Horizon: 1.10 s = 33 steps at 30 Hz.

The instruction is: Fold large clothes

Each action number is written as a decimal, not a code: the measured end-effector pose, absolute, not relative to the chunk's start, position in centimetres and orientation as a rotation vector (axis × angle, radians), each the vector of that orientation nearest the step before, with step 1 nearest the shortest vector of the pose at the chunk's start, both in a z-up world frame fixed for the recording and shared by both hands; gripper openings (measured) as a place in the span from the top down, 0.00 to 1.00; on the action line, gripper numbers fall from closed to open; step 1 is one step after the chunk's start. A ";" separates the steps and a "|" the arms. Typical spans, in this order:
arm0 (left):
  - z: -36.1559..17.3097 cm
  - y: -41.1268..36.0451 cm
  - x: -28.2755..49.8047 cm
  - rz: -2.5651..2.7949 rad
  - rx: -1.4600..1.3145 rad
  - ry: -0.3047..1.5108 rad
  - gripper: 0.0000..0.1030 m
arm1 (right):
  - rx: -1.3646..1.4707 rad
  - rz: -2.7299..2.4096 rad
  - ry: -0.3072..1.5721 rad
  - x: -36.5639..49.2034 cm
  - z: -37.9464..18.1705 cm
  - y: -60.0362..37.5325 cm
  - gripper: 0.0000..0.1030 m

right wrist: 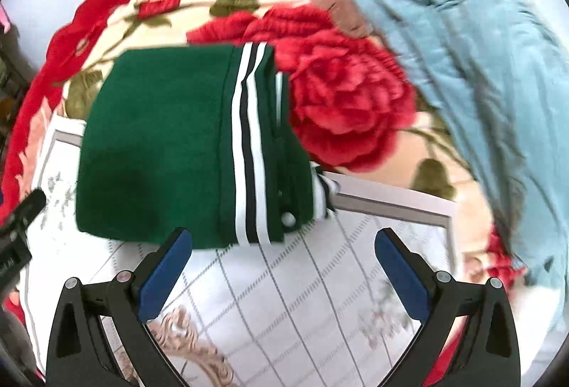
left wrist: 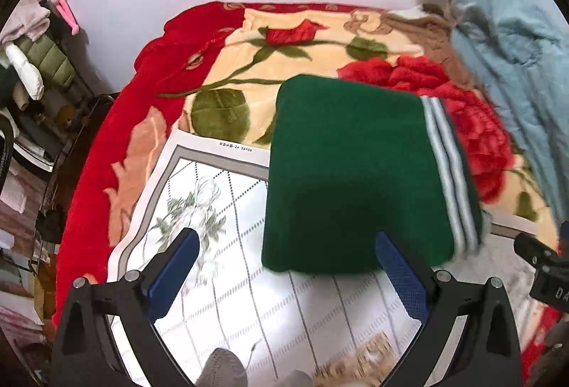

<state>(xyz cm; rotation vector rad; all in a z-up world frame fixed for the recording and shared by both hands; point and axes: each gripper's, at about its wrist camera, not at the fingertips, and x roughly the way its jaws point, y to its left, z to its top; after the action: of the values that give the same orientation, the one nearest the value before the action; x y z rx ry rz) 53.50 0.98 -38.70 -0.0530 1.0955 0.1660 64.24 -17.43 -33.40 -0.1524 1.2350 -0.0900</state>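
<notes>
Left wrist view has the green garment (left wrist: pixel 355 173) already folded into a neat block, lying on the white patterned cloth (left wrist: pixel 220 209) over the rose blanket (left wrist: pixel 227 67) on the bed. The left tool (left wrist: pixel 288 266) is spread wide, holding nothing, with the block just ahead, off toward its right finger. From the right wrist, the right tool (right wrist: pixel 284 262) is spread and empty too, the garment ahead-left, striped hem (right wrist: pixel 249 152) running straight away from it. Looks like the right tool sits nearer that striped edge, so any tidy-up probably starts there.
</notes>
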 end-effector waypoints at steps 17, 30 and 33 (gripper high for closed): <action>-15.8 -0.2 37.1 0.141 -0.080 0.949 0.02 | -0.165 -0.132 0.998 42.8 -4.6 -16.2 0.00; -4.4 -0.6 26.1 0.123 -0.070 0.826 0.02 | -0.153 -0.114 0.840 28.9 9.8 -16.2 0.00; -3.2 -0.5 25.0 0.131 -0.067 0.812 0.02 | -0.160 -0.111 0.815 26.7 11.8 -15.9 0.00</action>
<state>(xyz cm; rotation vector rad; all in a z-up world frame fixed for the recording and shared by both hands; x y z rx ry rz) 25.01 -0.53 -3.15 -0.0670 0.8118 0.1308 26.74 -15.94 11.75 -0.1605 0.8150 -0.1107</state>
